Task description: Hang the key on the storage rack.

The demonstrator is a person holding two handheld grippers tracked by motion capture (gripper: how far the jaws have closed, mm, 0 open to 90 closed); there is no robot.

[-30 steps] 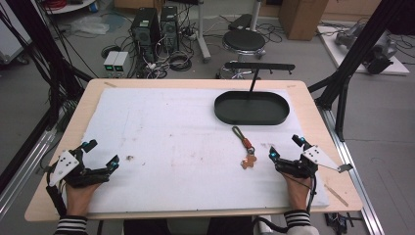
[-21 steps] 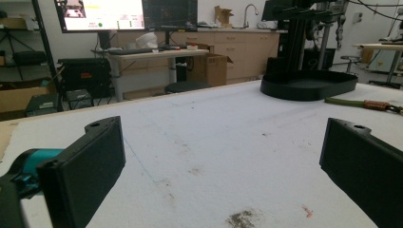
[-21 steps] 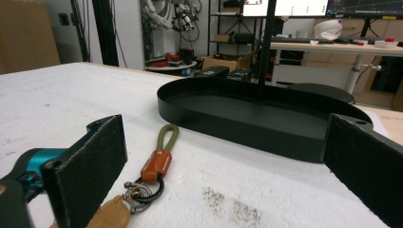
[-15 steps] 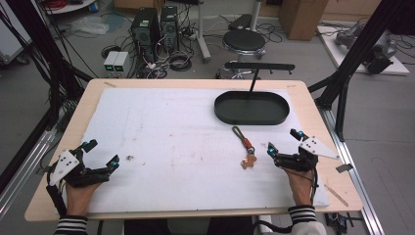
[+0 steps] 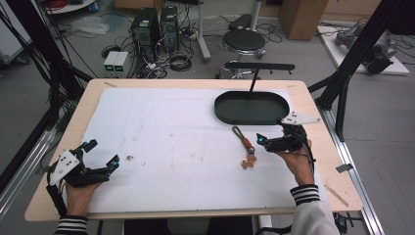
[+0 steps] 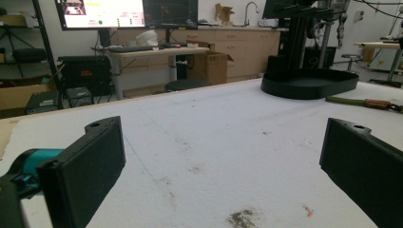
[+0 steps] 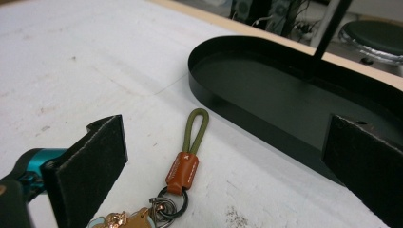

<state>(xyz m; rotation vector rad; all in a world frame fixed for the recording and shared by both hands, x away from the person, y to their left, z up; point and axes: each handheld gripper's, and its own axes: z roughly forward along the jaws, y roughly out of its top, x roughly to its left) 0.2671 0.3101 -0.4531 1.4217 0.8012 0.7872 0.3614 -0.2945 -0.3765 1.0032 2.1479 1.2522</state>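
A keychain (image 5: 246, 147) with an olive cord loop, a brown leather tab and a small charm lies on the white mat, just in front of a black oval tray (image 5: 220, 108). My right gripper (image 5: 270, 137) hovers open just to the right of the keychain, with nothing between its jaws. In the right gripper view the keychain (image 7: 183, 166) lies between and ahead of the open right gripper (image 7: 228, 149), and the tray's wall (image 7: 247, 123) is close behind it. My left gripper (image 5: 103, 152) rests open and empty at the mat's near left corner.
A black post with a crossbar (image 5: 259, 66) rises behind the tray. The white mat (image 5: 171, 127) covers most of the wooden table. In the left gripper view the tray (image 6: 309, 85) and keychain (image 6: 366, 102) lie far off to the right.
The right gripper has moved forward and left, from the near right of the table to right beside the keychain. The left gripper has stayed put.
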